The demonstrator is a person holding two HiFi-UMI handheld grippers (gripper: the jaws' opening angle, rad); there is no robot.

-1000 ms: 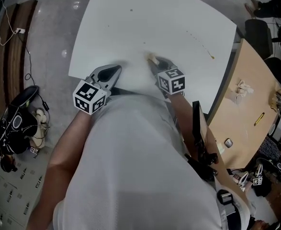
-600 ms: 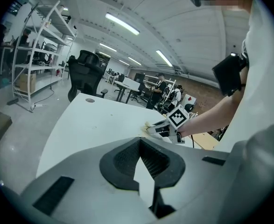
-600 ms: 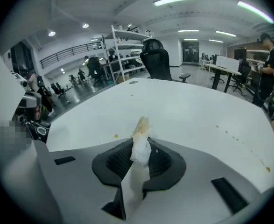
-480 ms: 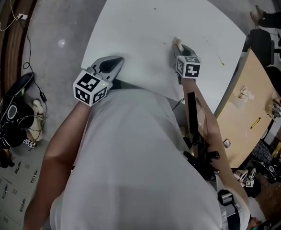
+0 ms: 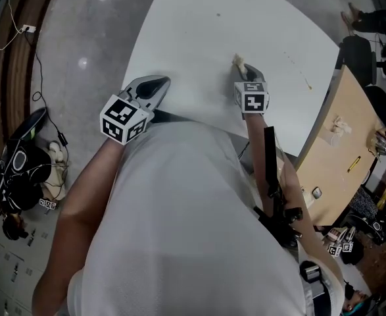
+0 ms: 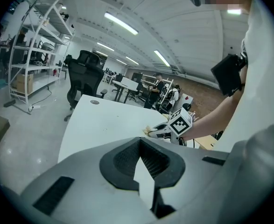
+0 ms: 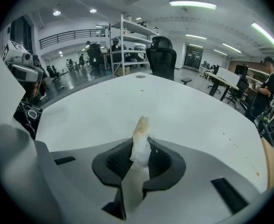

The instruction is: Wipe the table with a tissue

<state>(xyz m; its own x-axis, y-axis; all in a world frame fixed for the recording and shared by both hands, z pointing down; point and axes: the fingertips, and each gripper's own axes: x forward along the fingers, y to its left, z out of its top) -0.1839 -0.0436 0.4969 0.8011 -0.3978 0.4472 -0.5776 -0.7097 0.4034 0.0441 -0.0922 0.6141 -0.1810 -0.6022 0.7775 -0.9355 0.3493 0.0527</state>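
At the far left, on the grey floor [image 5: 81,38], we see a dark bag with cables [image 5: 18,170] lying well clear of the table. Next comes our left gripper [image 5: 158,82], its marker cube [image 5: 122,125] nearest our body, hanging over the near left edge of the white table [image 5: 199,38]. In its own view the left gripper [image 6: 139,141] has its jaws drawn together at the tips with nothing between them, only the white top showing past them. Further right, our right gripper [image 5: 243,71] is tilted down over the near part of the table. Its jaws are clamped on the tissue [image 5: 238,62], which sticks out beyond the tips as a twisted strip. In the right gripper view the tissue [image 7: 140,141] stands up from between the dark pads, white low down and yellowish at its end. That end lies over the table top, though we cannot tell whether it presses on the surface. To the right of it a thin trail of brownish spots [image 5: 296,68] runs towards the table's right edge, apart from the tissue. Beyond that edge stands a wooden desk [image 5: 350,189] with a crumpled white wad [image 5: 339,124] and a yellow pen [image 5: 354,164] on it.
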